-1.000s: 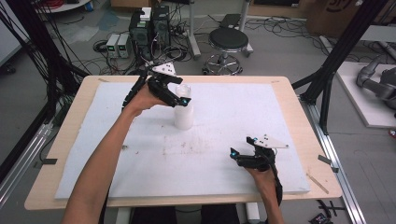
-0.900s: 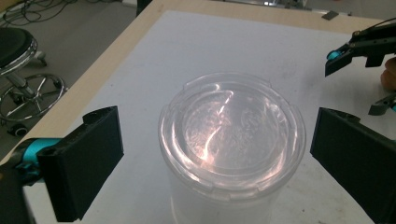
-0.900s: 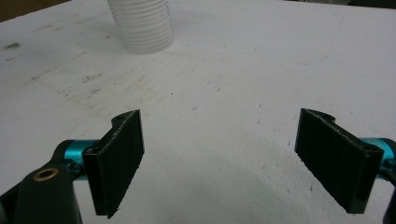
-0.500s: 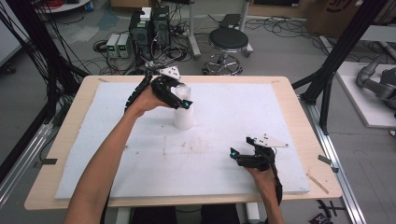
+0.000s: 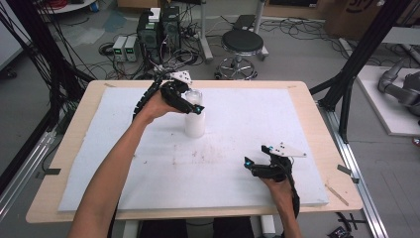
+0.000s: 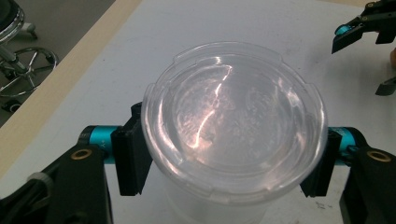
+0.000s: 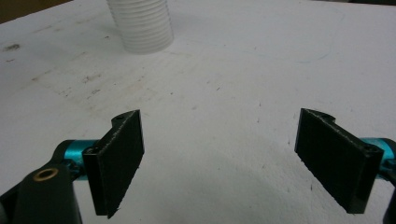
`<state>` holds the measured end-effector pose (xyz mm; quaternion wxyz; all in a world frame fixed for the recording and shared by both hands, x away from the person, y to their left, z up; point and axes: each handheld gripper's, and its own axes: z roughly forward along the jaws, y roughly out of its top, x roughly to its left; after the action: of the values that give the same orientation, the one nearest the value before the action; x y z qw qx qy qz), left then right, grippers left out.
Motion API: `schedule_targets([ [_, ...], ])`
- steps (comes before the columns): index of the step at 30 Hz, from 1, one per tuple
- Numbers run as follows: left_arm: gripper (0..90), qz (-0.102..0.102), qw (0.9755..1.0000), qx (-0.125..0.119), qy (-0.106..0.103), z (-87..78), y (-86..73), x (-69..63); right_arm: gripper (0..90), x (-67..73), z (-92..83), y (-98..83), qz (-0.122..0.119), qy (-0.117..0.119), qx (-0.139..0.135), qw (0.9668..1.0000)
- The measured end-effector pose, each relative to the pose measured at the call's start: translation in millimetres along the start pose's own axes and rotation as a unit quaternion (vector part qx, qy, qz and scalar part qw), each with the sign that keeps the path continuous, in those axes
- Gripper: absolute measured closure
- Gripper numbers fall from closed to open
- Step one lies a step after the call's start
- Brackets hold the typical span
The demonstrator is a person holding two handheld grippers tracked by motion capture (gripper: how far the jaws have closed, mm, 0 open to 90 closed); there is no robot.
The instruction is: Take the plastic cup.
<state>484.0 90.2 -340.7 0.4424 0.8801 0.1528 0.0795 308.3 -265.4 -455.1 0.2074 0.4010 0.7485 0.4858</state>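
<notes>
A clear plastic cup [image 5: 194, 125] with a clear lid [image 6: 233, 121] stands upright on the white board, left of centre at the back. My left gripper [image 5: 194, 107] reaches it from the left and above; its jaws have just been closing with the cup between them. The black pads [image 6: 131, 158] now sit against the cup's sides just under the lid's rim. My right gripper [image 5: 256, 155] rests low on the board at the front right, open, with nothing between its pads [image 7: 119, 158]. The cup's ribbed base [image 7: 140, 25] stands far beyond it. The right gripper [image 6: 362, 63] also appears past the lid.
The white foam board [image 5: 297, 124] covers most of a wooden table [image 5: 327, 148]. Behind the table are a round stool [image 5: 241, 42], electronics boxes [image 5: 158, 29] and cables on the floor. Black frame posts [image 5: 356, 64] rise at both sides.
The left gripper's jaws have closed in from wide open onto the cup's sides. Neither hand has moved across the table, and the right gripper is unchanged.
</notes>
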Motion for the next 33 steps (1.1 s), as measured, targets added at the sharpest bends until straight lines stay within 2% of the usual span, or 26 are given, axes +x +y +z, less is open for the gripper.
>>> schedule_targets([
  [2,35.7,0.002,1.0,0.002,-0.001,-0.6,0.2,-0.1,15.7,-0.3,0.0,0.0,-0.001,0.0,-0.001,1.0],
  [10,36.4,0.002,0.9999,0.009,0.004,-0.9,2.6,-2.7,15.7,0.0,0.2,0.1,0.001,0.0,0.001,1.0],
  [15,36.6,0.003,0.9999,0.015,0.008,-6.1,9.1,-3.9,15.7,0.0,0.3,0.1,0.001,-0.001,0.001,1.0],
  [22,36.6,0.004,0.9999,0.007,0.012,-15.9,21.2,-6.1,15.7,-0.3,0.3,0.1,0.0,-0.001,0.0,1.0],
  [26,36.9,0.01,0.9998,0.008,0.013,-24.6,31.9,-7.7,15.7,-0.1,0.0,0.1,0.0,0.0,0.0,1.0],
  [29,36.8,0.013,0.9998,0.007,0.013,-38.0,46.7,-9.5,15.7,-0.1,0.5,0.2,0.0,-0.001,0.0,1.0],
  [33,36.9,0.016,0.9997,0.001,0.018,-49.2,57.5,-10.5,15.7,0.0,0.5,0.2,0.0,-0.001,-0.001,1.0],
])
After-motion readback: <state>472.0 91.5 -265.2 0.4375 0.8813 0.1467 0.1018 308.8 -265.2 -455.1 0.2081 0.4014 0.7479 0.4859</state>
